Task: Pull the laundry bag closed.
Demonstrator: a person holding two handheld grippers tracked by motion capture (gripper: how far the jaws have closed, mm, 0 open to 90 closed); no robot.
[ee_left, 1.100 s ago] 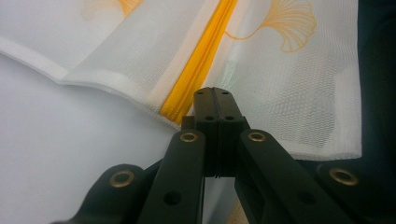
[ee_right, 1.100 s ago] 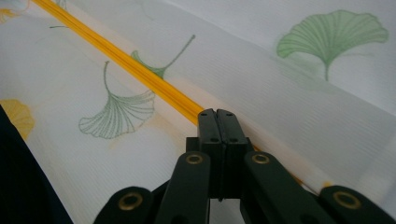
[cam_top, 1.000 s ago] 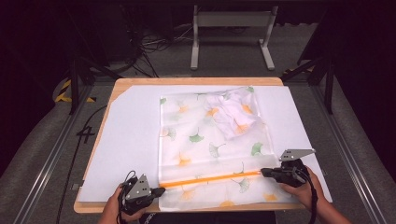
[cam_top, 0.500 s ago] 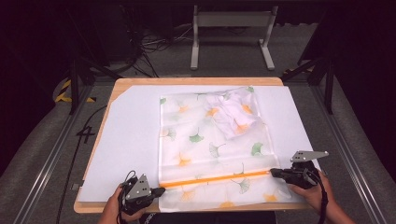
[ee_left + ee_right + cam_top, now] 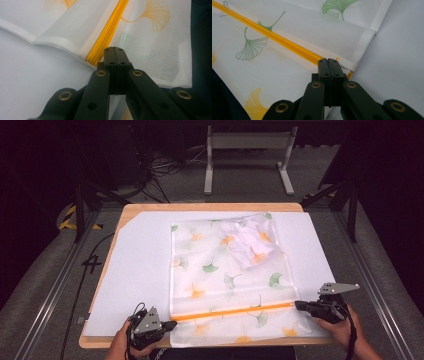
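bag: we see the mesh bag (image 5: 227, 280) flat on the white sheet (image 5: 140, 270), its near edge past the table's (image 5: 210, 207) front edge
zipper: orange zipper (image 5: 235, 311) runs across near the front edge
left gripper (image 5: 170, 325): jaws closed at the zipper's left end; grip on it we can't tell
right gripper (image 5: 298, 305): jaws closed at the zipper's right end, by the bag's side hem
room: we see bare sheet left and right of the bag
cloth: white cloth (image 5: 247, 240) inside at the far right corner

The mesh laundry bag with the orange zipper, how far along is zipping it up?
Done: white garment sits inside the mesh bag; the orange zipper looks closed along its length. In hand: left gripper and right gripper, jaws shut, at its two ends. Left: apparently letting go; the slider isn't visible.
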